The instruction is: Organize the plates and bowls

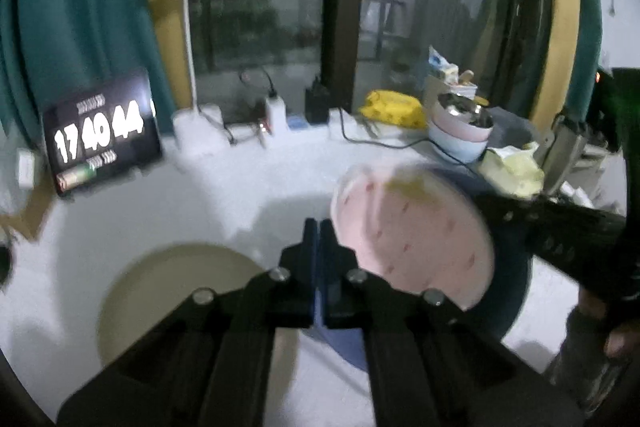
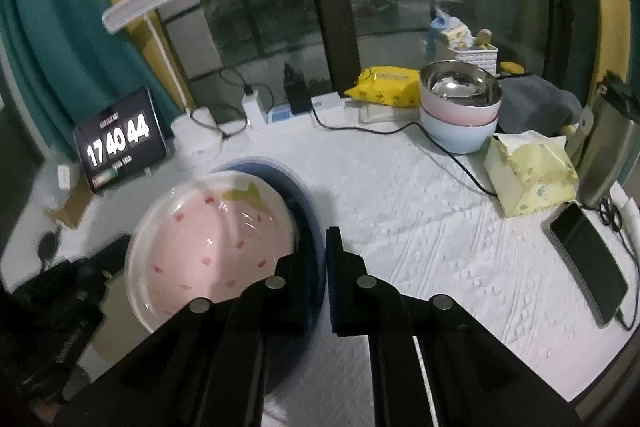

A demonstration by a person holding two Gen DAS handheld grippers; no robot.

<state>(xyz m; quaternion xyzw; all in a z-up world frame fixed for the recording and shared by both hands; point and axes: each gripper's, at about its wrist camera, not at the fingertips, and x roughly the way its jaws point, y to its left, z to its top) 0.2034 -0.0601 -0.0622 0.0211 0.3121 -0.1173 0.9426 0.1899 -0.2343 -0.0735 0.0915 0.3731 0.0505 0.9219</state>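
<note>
My right gripper (image 2: 325,255) is shut on the rim of a dark blue plate (image 2: 280,175), held tilted off the white table. A pink plate (image 2: 208,243) with red specks and a green-yellow mark lies inside the blue one. In the left wrist view the same pink plate (image 1: 412,239) and blue plate (image 1: 508,267) hang to the right of my left gripper (image 1: 317,239), which is shut on nothing. A cream plate (image 1: 160,291) lies flat on the table below and left of it. Stacked bowls (image 2: 460,115), steel on pink on pale blue, stand at the back right.
A clock tablet (image 2: 120,143) and a white lamp base (image 2: 196,135) stand at the back left. A yellow pouch (image 2: 384,87), a tissue pack (image 2: 532,179), a phone (image 2: 588,259), a steel flask (image 2: 600,155) and a black cable (image 2: 460,163) sit on the right side.
</note>
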